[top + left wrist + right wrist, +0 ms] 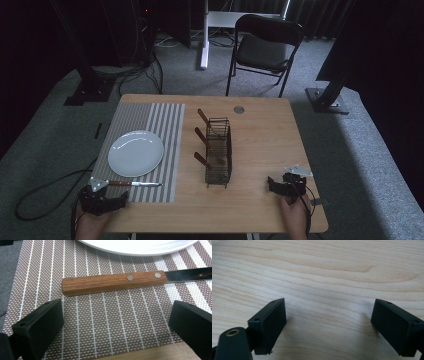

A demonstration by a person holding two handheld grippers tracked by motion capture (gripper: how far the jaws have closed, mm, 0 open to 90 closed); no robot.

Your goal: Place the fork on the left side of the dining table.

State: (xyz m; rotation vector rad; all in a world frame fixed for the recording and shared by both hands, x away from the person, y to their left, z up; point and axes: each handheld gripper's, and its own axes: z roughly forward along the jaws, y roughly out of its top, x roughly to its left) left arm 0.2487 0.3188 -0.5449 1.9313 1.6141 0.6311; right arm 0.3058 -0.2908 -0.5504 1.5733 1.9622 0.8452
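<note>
Filling most of the high view, one wooden table (pixel 260 150) carries a single striped placemat (pixel 150 120) on its left half, with one white plate (pixel 136 153) lying on the mat. Near the table's middle stands one dark wire basket (pixel 219 152); three brown handles (pixel 202 136) lean out of its left side, and their working ends are hidden inside the mesh, so what kind of utensils they are cannot be told. One knife (pixel 134 184) lies on the mat just near of the plate, wooden handle to the left and blade to the right; in the left gripper view its blade runs off the right edge and the plate is cut off at the top. The left gripper (pixel 102 199) sits at the near left, jaws spread wide and empty, just near of the knife handle and apart from it. The right gripper (pixel 286 186) rests at the near right over bare wood, jaws likewise wide apart, holding nothing. One small round disc (pixel 238 109) lies at the far edge, too small to identify.
</note>
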